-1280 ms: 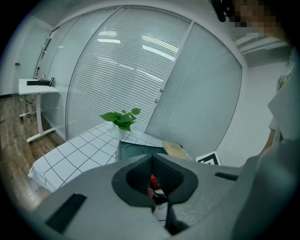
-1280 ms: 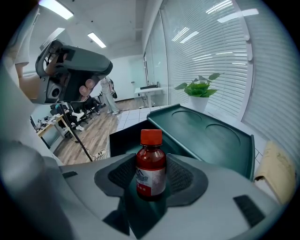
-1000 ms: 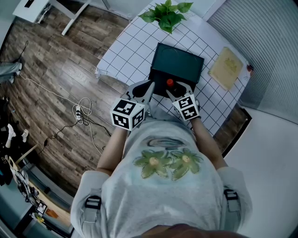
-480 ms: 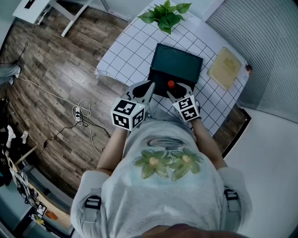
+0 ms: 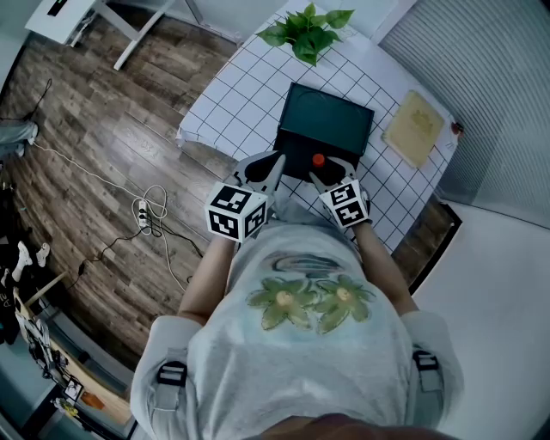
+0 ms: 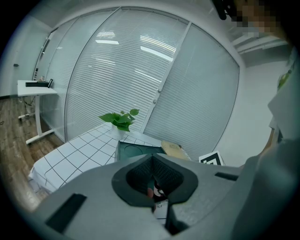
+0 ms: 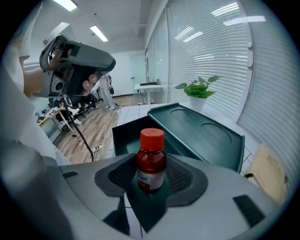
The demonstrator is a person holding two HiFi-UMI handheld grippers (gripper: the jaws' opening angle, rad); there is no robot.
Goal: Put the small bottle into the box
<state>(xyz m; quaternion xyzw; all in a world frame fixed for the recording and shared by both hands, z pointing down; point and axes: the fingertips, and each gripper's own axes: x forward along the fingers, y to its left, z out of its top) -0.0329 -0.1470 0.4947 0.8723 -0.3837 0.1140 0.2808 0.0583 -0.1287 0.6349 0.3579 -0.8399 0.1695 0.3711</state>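
Observation:
A small red bottle (image 7: pixel 151 161) with a red cap stands upright between the pads of my right gripper (image 7: pixel 151 177), which is shut on it. In the head view the bottle's cap (image 5: pixel 318 160) shows at the near edge of the dark green box (image 5: pixel 296 146), with the right gripper (image 5: pixel 321 169) just before it. The box's inside (image 7: pixel 123 136) lies open right behind the bottle, and its lid (image 7: pixel 201 133) leans back to the right. My left gripper (image 5: pixel 277 163) hovers beside the box's near left corner. Its tips (image 6: pixel 152 158) meet, with nothing held.
The box rests on a white checked table (image 5: pixel 241 94). A potted plant (image 5: pixel 307 26) stands at the far edge, and a tan board (image 5: pixel 417 125) lies to the right. Wooden floor with cables (image 5: pixel 150 210) runs along the table's left side.
The right gripper has shifted slightly to the right with the bottle. The left gripper has hardly moved.

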